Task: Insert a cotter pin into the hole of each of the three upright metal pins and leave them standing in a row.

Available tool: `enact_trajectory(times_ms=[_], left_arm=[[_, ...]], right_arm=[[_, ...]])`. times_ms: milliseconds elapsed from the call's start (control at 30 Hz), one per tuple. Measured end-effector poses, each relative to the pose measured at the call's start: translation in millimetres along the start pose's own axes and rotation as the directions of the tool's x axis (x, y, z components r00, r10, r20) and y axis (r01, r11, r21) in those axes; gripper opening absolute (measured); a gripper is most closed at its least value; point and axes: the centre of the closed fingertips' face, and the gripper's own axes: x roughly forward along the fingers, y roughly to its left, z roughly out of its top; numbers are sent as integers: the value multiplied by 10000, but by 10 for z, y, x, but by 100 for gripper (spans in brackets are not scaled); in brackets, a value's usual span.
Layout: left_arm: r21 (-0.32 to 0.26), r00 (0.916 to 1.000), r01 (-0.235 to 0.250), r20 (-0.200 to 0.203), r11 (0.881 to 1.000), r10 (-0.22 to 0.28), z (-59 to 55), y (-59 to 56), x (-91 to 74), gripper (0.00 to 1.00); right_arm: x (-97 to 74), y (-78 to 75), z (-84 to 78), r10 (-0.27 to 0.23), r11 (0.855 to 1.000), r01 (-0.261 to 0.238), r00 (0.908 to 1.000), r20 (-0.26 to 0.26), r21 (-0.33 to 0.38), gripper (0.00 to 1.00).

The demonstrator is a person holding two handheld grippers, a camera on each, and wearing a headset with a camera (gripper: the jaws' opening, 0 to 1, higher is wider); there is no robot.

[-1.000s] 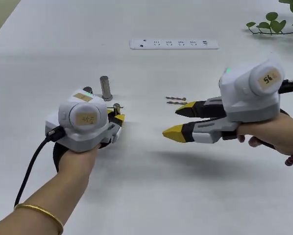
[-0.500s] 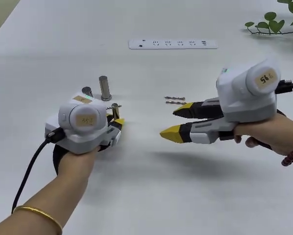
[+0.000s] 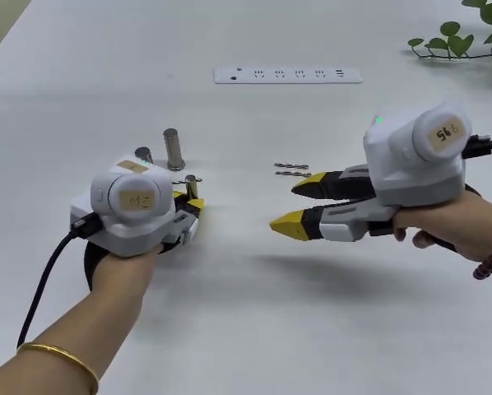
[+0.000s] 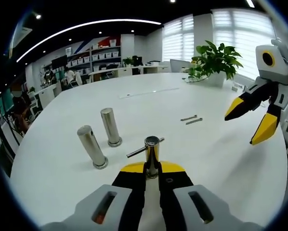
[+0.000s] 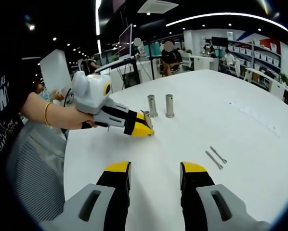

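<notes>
Left tongs (image 4: 152, 169) clamp one of three metal pins (image 4: 151, 150), seemingly cottered; right tongs (image 5: 155, 167) gape near two loose cotter pins (image 5: 218, 155).

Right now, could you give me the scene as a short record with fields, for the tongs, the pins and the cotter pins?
left tongs: shut on held pin
held pin: upright, a cotter pin through its hole
right tongs: open, holding nothing, above the table
bare pins: two, upright, side by side and apart, no cotter pin in either
loose cotter pins: two, lying together on the table, near the right tongs
power strip: far side of the table
progress: one of three pins fitted
</notes>
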Motion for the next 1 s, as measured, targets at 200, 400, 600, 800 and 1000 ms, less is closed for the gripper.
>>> enact_trajectory(times_ms=[200,400,600,800,1000], left_arm=[[18,10000,98,-13,10000,-98,-4,0,1,8],[113,10000,98,9,9999,-98,3,10,-7,22],[-44,9994,271,200,9996,-270,44,8,-93,38],[-254,9971,465,610,9986,-449,131,-1,-262,45],[-301,9959,624,681,9976,-603,144,-25,-412,50]], right_arm=[[22,22,4,67,10000,-67,10000,12,8,37],[29,14,24,75,9999,-76,9999,122,78,37],[10,-19,123,8,9991,-31,9984,557,412,38],[11,-130,282,-177,9951,46,9912,1314,990,39],[70,-203,462,-362,9950,194,9842,1732,977,40]])
